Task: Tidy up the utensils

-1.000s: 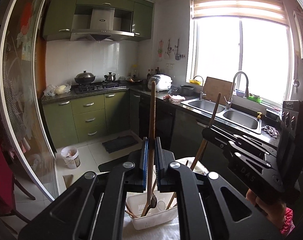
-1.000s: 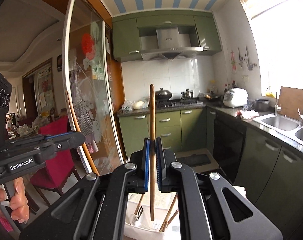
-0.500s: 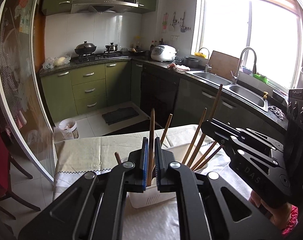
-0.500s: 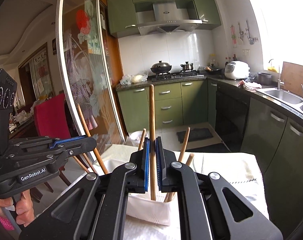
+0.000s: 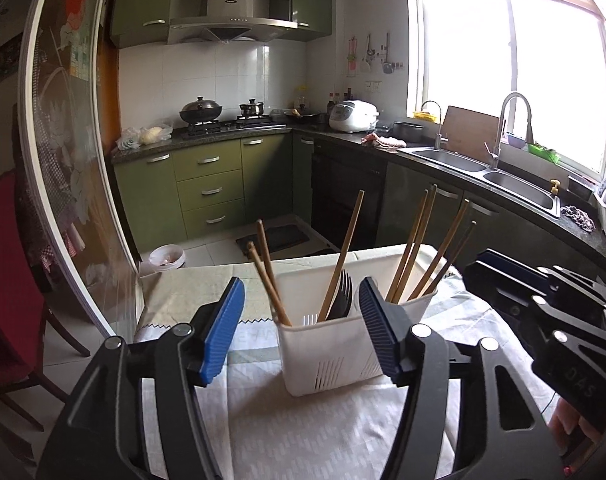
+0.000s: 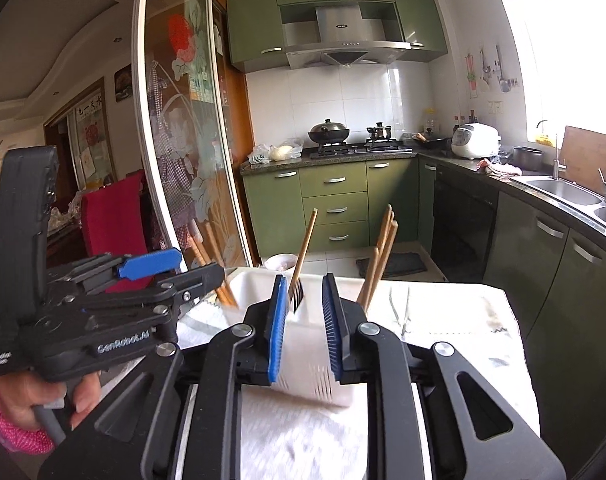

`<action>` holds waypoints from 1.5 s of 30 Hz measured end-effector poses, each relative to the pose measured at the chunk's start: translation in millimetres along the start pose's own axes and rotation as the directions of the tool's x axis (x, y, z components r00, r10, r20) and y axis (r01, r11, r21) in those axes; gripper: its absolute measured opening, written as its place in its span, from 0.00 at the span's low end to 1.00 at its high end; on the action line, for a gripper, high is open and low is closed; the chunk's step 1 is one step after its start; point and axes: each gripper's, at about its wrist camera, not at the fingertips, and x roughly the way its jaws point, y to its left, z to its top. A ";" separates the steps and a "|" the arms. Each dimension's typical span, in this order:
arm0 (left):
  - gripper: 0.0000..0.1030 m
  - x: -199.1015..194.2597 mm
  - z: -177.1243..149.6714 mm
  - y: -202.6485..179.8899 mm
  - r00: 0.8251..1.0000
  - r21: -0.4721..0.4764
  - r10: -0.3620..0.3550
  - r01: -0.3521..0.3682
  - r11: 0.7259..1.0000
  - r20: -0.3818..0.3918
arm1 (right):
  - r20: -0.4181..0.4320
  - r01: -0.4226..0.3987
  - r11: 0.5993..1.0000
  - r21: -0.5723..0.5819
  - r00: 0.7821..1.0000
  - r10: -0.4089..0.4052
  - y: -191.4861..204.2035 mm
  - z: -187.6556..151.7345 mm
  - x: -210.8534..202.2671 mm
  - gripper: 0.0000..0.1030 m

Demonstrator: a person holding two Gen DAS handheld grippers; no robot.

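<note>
**Both grippers parting over the white utensil caddy**

Closest to us, our left gripper (image 5: 301,316) has its jaws opening, the blue pads already well apart and gripping nothing; between them we see the white utensil caddy (image 5: 335,356) beyond the fingertips. Our right gripper (image 6: 302,312) is also opening, its pads a narrower gap apart, and nothing is pressed between them. In the right wrist view the left gripper appears at the lower left, held by a hand (image 6: 43,408) in a pink sleeve.

The caddy stands on a pale cloth (image 5: 303,432) that covers the tabletop (image 6: 455,312). A black fork (image 5: 343,294) with a wooden handle stands in the caddy's middle part, tines up, leaning toward the right. A pair of wooden chopsticks (image 5: 267,272) leans left out of the near left corner, and several more wooden chopsticks (image 5: 427,256) fan out to the right from the right-hand part. The right wrist view is blurred around the caddy, so we cannot tell how its compartments are divided.

Past the tabletop we see a small white bin (image 5: 167,257) on the tiled floor and a dark mat (image 5: 279,238). Farther back stand green cabinets (image 5: 207,188), a stove with a wok (image 5: 200,111), a white rice cooker (image 5: 353,116), and a double sink (image 5: 483,170) under the bright window.
</note>
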 end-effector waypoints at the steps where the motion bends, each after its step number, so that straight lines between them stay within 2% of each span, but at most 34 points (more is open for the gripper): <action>1: 0.60 -5.0 -4.8 -0.1 1.000 -0.001 0.012 -0.012 1.000 0.003 | 0.000 0.008 1.000 -0.001 1.000 -0.008 0.1 -6.7 -7.6 0.25; 2: 0.63 -9.9 -10.7 -0.1 1.000 0.000 0.024 -0.024 1.000 0.004 | -0.004 0.015 1.000 -0.001 1.000 -0.015 0.3 -12.7 -14.4 0.34; 5: 0.69 -24.5 -28.2 0.7 0.999 -0.009 0.035 -0.035 0.999 0.007 | -0.004 0.023 1.000 0.012 1.000 -0.023 0.7 -31.8 -37.8 0.43; 7: 0.74 -34.8 -43.2 0.3 0.999 -0.008 0.051 -0.051 0.999 0.007 | -0.002 0.044 0.999 0.014 0.999 -0.044 0.6 -45.4 -53.6 0.52; 9: 0.78 -45.4 -59.0 -1.2 0.998 -0.007 0.062 -0.062 0.998 0.011 | -0.005 0.057 0.998 0.009 0.998 -0.057 1.4 -57.2 -67.4 0.64; 10: 0.82 -50.0 -66.4 -2.5 0.998 -0.003 0.068 -0.068 0.998 0.011 | -0.008 0.060 0.998 0.002 0.998 -0.060 2.2 -63.6 -74.6 0.68; 12: 0.89 -61.2 -80.8 -3.8 0.997 0.001 0.080 -0.080 0.997 0.014 | -0.005 0.067 0.998 -0.004 0.998 -0.067 4.9 -75.1 -89.9 0.89; 15: 0.92 -78.3 -94.4 -3.6 0.995 -0.007 0.101 -0.101 0.995 0.023 | -0.006 0.069 0.997 -0.027 0.998 -0.069 11.5 -86.5 -112.6 0.95; 19: 0.93 -108.8 -100.8 2.4 0.995 -0.035 0.095 -0.094 0.995 0.042 | 0.022 0.080 0.995 -0.059 0.997 -0.079 23.6 -94.3 -146.7 0.96; 24: 0.93 -150.1 -100.2 0.5 0.986 -0.029 0.135 -0.133 0.991 0.097 | 0.068 0.109 0.992 -0.060 0.992 -0.105 36.1 -94.8 -193.1 0.96; 29: 0.94 -180.5 -101.5 -1.5 0.986 -0.033 0.125 -0.122 0.992 0.112 | 0.077 0.123 0.991 -0.061 0.990 -0.118 45.4 -101.1 -225.6 0.96; 32: 0.94 -192.6 -101.0 -1.1 0.984 -0.049 0.127 -0.122 0.991 0.123 | 0.090 0.153 0.986 -0.072 0.985 -0.147 49.4 -104.9 -235.9 0.96; 45: 0.94 -212.2 -104.7 0.4 0.978 -0.038 0.173 -0.170 0.985 0.112 | 0.109 0.160 0.986 -0.049 0.982 -0.154 50.6 -101.7 -248.3 0.96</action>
